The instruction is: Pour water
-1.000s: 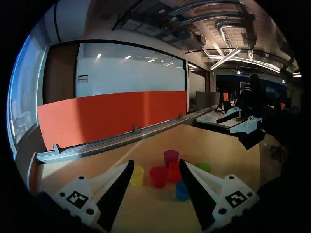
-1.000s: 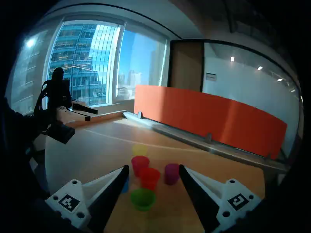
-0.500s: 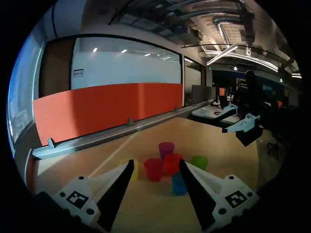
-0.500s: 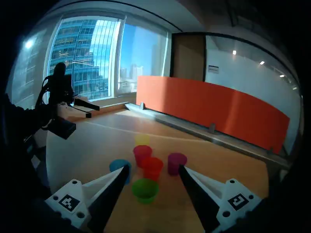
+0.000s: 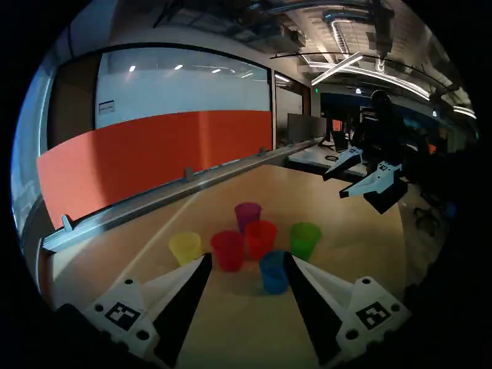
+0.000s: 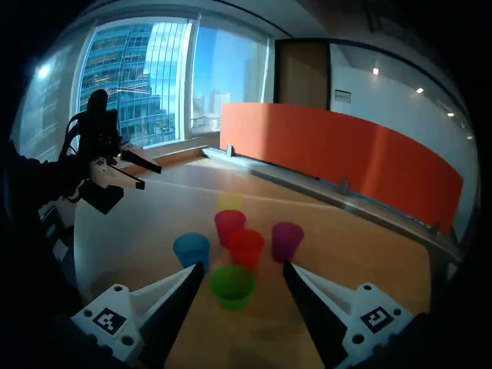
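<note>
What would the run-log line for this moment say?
phase: before grasp | left gripper: open, empty | right gripper: open, empty | cups: six, upright on table, none held

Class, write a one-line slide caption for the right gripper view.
Open right gripper facing six coloured cups on a wooden table, green cup nearest; left gripper held off to one side.

The left gripper (image 5: pixel 246 257) is held at lower centre, fingers spread wide; the right gripper (image 6: pixel 242 265) is held likewise.
</note>
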`<state>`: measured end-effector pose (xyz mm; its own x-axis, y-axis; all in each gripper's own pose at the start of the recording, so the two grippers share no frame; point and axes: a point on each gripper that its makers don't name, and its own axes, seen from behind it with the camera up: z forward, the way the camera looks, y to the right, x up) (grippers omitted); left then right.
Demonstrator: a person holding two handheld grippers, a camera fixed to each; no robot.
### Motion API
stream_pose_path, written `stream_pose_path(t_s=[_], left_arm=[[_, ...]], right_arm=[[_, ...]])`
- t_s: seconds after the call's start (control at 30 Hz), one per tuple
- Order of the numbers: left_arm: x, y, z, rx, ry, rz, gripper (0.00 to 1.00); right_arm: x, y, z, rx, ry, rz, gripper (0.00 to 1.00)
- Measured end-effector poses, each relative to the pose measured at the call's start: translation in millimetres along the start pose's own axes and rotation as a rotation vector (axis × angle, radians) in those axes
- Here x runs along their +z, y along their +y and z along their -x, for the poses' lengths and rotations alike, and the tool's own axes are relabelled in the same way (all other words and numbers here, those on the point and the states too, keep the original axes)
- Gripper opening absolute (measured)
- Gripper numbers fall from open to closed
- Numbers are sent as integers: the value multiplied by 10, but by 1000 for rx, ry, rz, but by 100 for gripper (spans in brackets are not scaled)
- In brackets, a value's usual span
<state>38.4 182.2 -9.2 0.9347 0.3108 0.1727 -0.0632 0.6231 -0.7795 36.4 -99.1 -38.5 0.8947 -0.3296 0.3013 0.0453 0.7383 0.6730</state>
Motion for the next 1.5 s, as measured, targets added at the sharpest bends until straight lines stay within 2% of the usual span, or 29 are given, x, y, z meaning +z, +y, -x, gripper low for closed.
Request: stream_pose_path(t_s=[0.37,0.97,1.5], left_arm=[[215,72,289,30,-59,40,85],[507,178,735,28,-137,120,85],[703,414,1008,37,-194,197,86]], right_arm=[[171,-39,254,-12,-58,-38,99],[462,-65,714,13,-153,-84,99],[638,-117,950,-7,-193,-100,99]])
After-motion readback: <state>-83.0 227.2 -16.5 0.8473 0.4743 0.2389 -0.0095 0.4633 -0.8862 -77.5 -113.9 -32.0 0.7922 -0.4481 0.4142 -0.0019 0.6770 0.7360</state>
